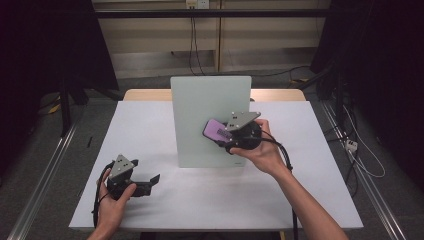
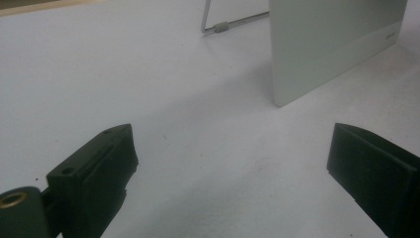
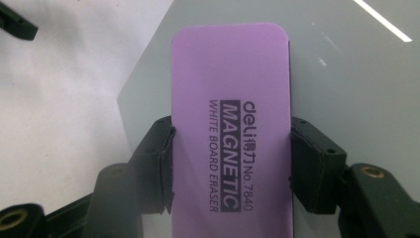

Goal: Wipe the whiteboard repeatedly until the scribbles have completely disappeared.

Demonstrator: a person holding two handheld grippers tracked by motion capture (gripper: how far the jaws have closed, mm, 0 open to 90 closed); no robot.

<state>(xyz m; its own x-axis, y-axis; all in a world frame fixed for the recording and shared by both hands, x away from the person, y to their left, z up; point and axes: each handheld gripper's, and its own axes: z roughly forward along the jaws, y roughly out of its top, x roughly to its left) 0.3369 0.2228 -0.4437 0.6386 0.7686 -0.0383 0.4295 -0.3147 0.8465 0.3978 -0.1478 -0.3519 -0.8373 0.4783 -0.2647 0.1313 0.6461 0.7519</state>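
Nearest the person, the left tongs (image 1: 150,181) sit low over the white surface (image 1: 210,200) with the jaws standing wide apart and nothing between them, so that hand isn't steadying anything. Further out, the right tongs (image 1: 220,134) are clamped on the 2 long edges of a purple eraser (image 3: 230,124), which is held up against the face of the board (image 1: 200,100) standing near the middle of the surface. I can't tell if the eraser is flat on the board or just in front of it. My worry is the board itself: from the left gripper view it looks propped on a thin wire stand (image 2: 218,25) at the back, and nobody's bracing it. Push too hard with the eraser and I'd guess the board slides back or tips over. The other thing is the grip, since the pads only catch the lower part of the eraser and the rest sticks out. If it's dragged sideways across the board, it could pivot in the jaws or pop out. And it says magnetic, so it might snap onto the board crooked and twist the grip.
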